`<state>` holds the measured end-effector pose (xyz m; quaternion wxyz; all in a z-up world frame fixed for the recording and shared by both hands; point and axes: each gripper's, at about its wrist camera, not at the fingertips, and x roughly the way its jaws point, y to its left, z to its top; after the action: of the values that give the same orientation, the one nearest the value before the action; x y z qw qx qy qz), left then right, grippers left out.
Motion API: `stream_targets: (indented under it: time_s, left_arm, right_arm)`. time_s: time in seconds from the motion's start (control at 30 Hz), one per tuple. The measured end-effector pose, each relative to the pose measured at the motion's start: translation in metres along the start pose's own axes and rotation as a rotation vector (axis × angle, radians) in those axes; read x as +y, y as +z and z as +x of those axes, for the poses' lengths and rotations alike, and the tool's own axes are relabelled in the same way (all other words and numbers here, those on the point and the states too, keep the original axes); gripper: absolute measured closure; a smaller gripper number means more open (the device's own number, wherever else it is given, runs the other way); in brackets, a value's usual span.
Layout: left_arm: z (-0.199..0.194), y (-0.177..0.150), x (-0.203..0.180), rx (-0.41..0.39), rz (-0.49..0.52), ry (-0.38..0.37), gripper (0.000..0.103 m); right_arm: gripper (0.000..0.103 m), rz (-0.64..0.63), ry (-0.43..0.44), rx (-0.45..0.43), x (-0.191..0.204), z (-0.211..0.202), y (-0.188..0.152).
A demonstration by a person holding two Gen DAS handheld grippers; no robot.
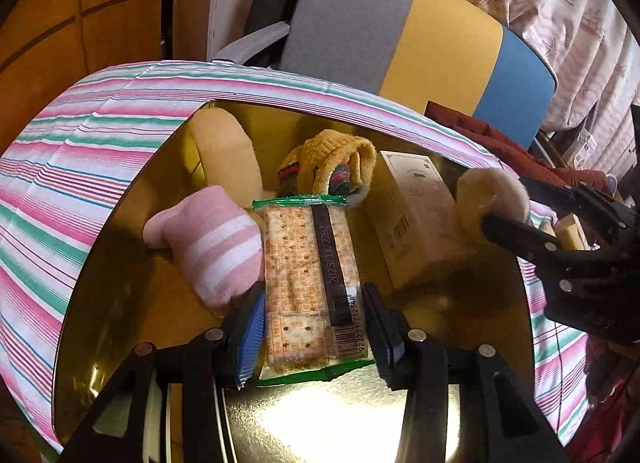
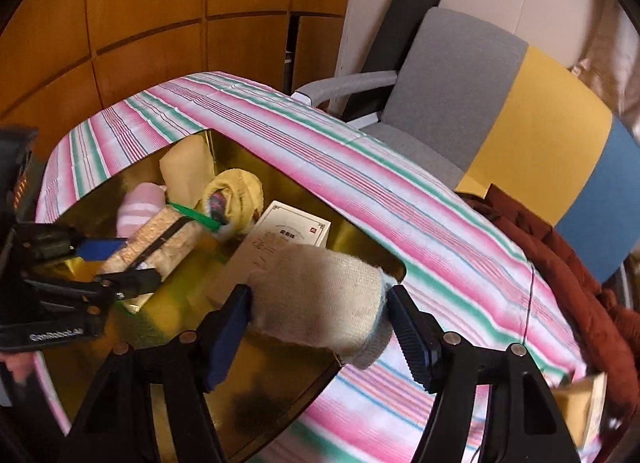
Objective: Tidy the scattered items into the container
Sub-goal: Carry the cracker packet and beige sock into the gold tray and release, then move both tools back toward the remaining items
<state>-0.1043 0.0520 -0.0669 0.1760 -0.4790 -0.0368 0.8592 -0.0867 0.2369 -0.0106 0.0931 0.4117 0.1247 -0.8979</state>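
Observation:
A gold-lined container (image 1: pixel 120 295) stands on the striped tablecloth. Inside lie a pink striped sock (image 1: pixel 212 247), a yellow knit sock (image 1: pixel 336 159), a beige item (image 1: pixel 228 151) and a white box (image 1: pixel 416 223). My left gripper (image 1: pixel 316 327) is shut on a cracker packet (image 1: pixel 308 271) and holds it inside the container. My right gripper (image 2: pixel 320 327) is shut on a cream sock (image 2: pixel 320 295) over the container's right rim (image 2: pixel 396 263); it also shows in the left wrist view (image 1: pixel 496 195). The packet also shows in the right wrist view (image 2: pixel 160 247).
The pink, green and white striped cloth (image 2: pixel 400 191) covers the table. A grey, yellow and blue chair (image 2: pixel 500 103) stands behind it with a dark red garment (image 2: pixel 560 263) at the table's right edge. Wooden panels (image 2: pixel 160 23) fill the back left.

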Motion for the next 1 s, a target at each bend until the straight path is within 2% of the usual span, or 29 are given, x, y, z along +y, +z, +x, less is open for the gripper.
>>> stream_targets:
  time_s: [0.1, 0.23, 0.4, 0.67, 1.0]
  left_arm:
    - [-0.004, -0.002, -0.001, 0.007, -0.026, -0.024, 0.056]
    - [-0.018, -0.005, -0.007, -0.037, -0.042, -0.070, 0.052]
    - [-0.036, -0.008, -0.016, -0.092, -0.046, -0.074, 0.052]
    - [-0.051, -0.012, -0.037, -0.113, -0.035, -0.101, 0.052]
    - [-0.053, -0.025, -0.091, -0.104, 0.066, -0.157, 0.052]
  right_arm:
    - [0.027, 0.053, 0.026, -0.015, -0.004, -0.004, -0.001]
    - [0.016, 0.108, 0.032, -0.076, -0.008, -0.022, -0.005]
    - [0.017, 0.141, 0.022, -0.126, -0.011, -0.047, -0.013]
    - [0.017, 0.236, 0.056, -0.161, -0.022, -0.081, -0.046]
    - [0.017, 0.359, -0.018, -0.128, -0.067, -0.101, -0.103]
